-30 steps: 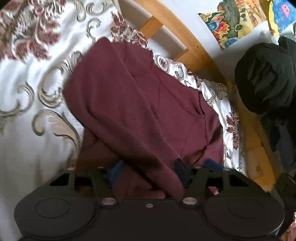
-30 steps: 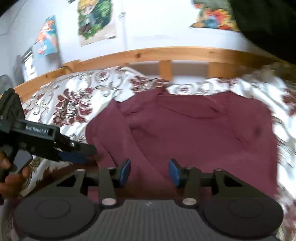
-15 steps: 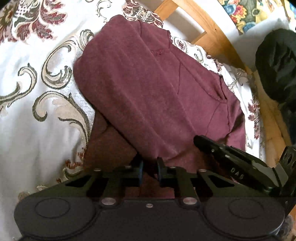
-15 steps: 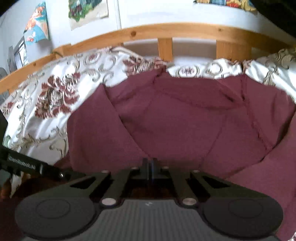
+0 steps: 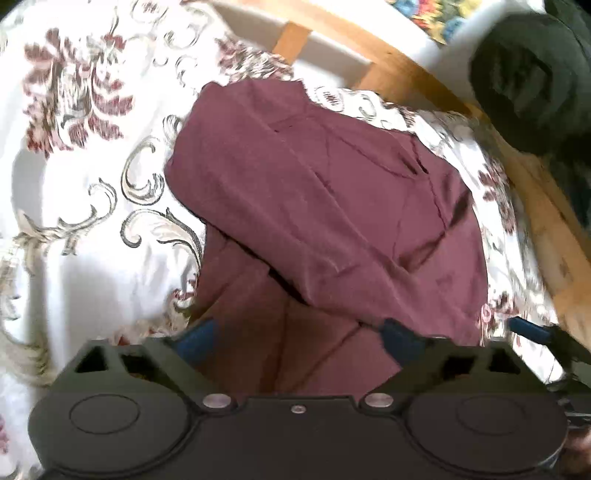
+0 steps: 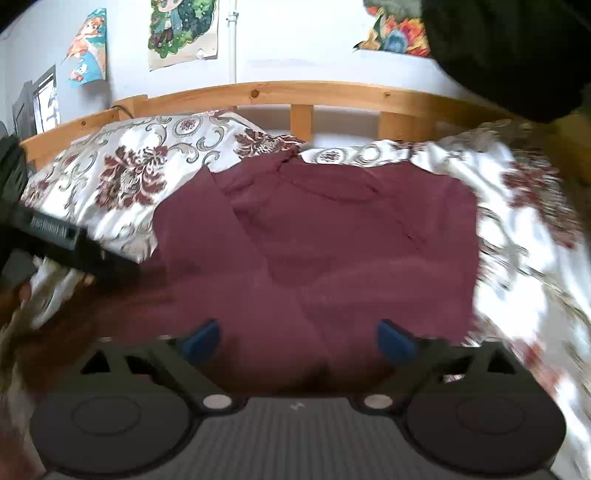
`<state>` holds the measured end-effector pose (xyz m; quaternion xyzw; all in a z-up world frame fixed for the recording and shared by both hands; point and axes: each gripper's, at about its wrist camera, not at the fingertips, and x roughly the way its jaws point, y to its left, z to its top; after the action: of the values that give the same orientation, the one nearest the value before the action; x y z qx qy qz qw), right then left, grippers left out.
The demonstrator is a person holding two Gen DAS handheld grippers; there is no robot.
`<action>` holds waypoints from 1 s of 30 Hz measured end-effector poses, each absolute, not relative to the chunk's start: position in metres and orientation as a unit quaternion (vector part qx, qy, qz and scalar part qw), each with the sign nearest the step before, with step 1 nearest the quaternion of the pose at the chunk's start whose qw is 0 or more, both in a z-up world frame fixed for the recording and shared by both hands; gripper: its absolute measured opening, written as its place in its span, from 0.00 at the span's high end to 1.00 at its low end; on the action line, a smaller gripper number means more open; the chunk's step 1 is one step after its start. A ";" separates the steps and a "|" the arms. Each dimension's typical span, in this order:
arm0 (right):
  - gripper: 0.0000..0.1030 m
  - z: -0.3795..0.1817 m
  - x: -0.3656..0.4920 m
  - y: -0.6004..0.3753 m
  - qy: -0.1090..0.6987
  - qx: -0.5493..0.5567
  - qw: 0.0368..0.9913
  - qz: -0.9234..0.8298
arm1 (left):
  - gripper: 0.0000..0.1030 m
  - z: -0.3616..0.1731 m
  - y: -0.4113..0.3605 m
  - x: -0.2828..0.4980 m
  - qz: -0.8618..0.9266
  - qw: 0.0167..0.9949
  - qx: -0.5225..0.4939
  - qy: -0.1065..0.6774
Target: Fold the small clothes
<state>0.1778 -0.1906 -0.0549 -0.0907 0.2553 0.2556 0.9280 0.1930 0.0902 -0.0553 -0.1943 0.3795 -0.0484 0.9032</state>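
A maroon sweatshirt (image 5: 332, 206) lies spread on the floral bedspread (image 5: 74, 221), one side folded over its middle. My left gripper (image 5: 297, 339) hovers over the near hem, its jaws opening wide. The cloth lies below them and the blue pads do not press on it. In the right wrist view the same sweatshirt (image 6: 332, 240) fills the middle. My right gripper (image 6: 299, 341) hangs over its near edge, jaws also opening and holding nothing. A blue fingertip (image 5: 532, 330) of the right gripper shows at the right edge of the left wrist view.
A wooden bed rail (image 6: 295, 92) runs along the far side of the bed under a white wall with posters (image 6: 181, 29). A dark bundle of black cloth (image 5: 528, 74) hangs at the upper right. White floral bedding (image 6: 535, 240) surrounds the sweatshirt.
Half a second ago both grippers were closed at the sweatshirt's near edge. Both now stand wide open and have drawn back, and the cloth lies loose on the bed.
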 end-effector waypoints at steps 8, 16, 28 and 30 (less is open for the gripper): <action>0.00 -0.066 0.092 -0.218 0.283 -0.145 0.925 0.210 | 0.01 -0.037 0.050 0.147 -0.116 0.910 -0.061 0.394; 0.00 -0.095 0.063 -0.195 0.274 -0.268 0.904 0.192 | 0.01 -0.045 0.029 0.122 -0.125 0.908 -0.011 0.400; 0.00 -0.121 0.074 -0.179 0.236 -0.299 0.908 0.171 | 0.01 -0.065 -0.008 0.099 -0.147 0.905 0.067 0.394; 0.00 -0.122 0.075 -0.178 0.230 -0.299 0.910 0.172 | 0.01 -0.068 -0.016 0.095 -0.158 0.901 0.089 0.395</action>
<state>0.0752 -0.1775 -0.1218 -0.2992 0.2296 0.1716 0.9101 0.0954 -0.0161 -0.0682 0.0885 0.3946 -0.1584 0.9008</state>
